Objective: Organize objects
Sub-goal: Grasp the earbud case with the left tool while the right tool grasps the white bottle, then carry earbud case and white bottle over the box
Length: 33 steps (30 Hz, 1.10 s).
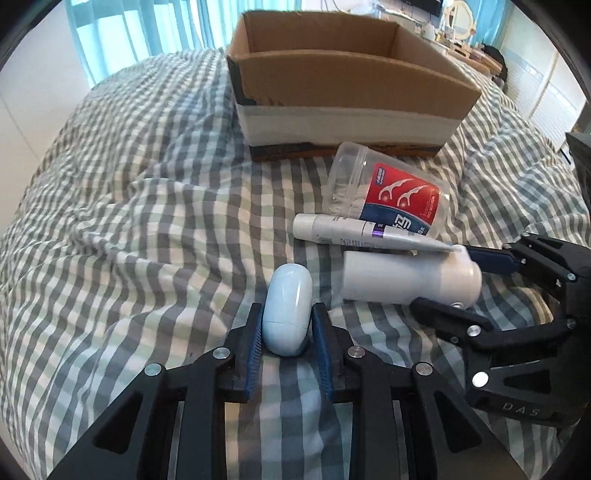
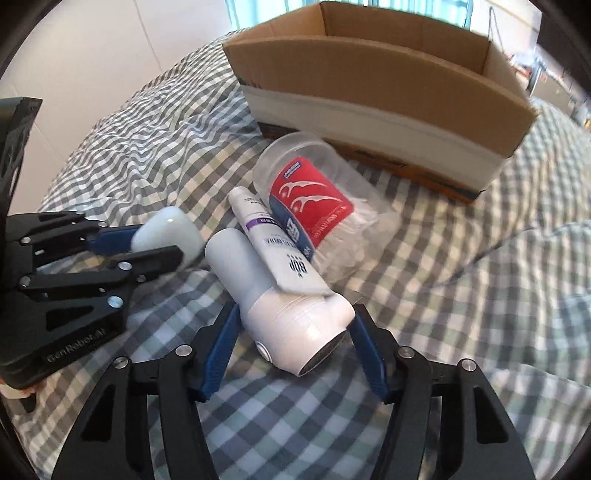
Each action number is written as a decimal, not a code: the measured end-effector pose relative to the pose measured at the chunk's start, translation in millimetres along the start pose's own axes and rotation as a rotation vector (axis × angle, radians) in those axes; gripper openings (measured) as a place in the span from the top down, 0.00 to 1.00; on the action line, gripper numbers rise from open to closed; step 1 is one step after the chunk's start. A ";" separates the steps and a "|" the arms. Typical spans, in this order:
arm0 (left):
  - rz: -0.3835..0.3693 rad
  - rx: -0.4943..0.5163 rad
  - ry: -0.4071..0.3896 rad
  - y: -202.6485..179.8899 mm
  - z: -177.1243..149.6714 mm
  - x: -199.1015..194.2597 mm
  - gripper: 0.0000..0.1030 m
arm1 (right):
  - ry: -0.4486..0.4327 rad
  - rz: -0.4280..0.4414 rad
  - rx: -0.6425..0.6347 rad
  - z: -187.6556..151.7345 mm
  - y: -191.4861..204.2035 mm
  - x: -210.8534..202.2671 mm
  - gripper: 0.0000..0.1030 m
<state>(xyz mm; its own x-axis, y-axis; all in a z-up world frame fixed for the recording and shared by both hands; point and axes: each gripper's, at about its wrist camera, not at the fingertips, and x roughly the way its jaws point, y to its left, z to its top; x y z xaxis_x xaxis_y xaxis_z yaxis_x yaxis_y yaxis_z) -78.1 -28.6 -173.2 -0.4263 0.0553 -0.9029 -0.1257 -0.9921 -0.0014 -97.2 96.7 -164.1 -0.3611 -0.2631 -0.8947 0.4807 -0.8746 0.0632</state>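
My left gripper (image 1: 287, 317) is shut on a pale blue oval case (image 1: 288, 306) low over the checked bedspread; it also shows at the left of the right wrist view (image 2: 168, 230). My right gripper (image 2: 295, 321) has its blue pads on both sides of a white bottle-shaped device (image 2: 280, 299) lying on the bed, pads touching or nearly so. A white tube (image 2: 275, 243) lies across that device. A clear floss-pick jar (image 2: 314, 206) with a red label lies on its side behind them. An open cardboard box (image 1: 343, 92) stands further back.
The checked bedspread (image 1: 129, 221) is rumpled, with folds to the left and right. Blue curtains and a white wall are behind the box. A shelf with clutter (image 1: 461, 33) stands at the far right.
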 end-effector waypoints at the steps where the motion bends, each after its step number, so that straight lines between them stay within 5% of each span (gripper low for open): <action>1: 0.003 -0.008 -0.011 0.1 -1.8 -5.0 0.76 | -0.008 -0.009 -0.001 -1.8 -1.4 -4.9 0.41; 18: -0.015 -0.047 -0.096 1.7 -11.3 -67.2 0.77 | -0.165 -0.128 -0.010 -5.8 -2.3 -84.8 0.41; 33: -0.001 -0.022 -0.260 -21.0 37.5 -132.0 0.78 | -0.304 -0.208 -0.005 15.6 -22.7 -153.0 0.41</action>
<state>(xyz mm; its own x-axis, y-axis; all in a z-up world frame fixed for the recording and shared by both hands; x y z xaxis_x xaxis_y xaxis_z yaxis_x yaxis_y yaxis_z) -52.7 -10.8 -37.9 -0.6423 0.0806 -0.7622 -0.1078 -0.9941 -0.0142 -65.4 150.4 -21.8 -0.6721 -0.1897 -0.7158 0.3757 -0.9203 -0.1089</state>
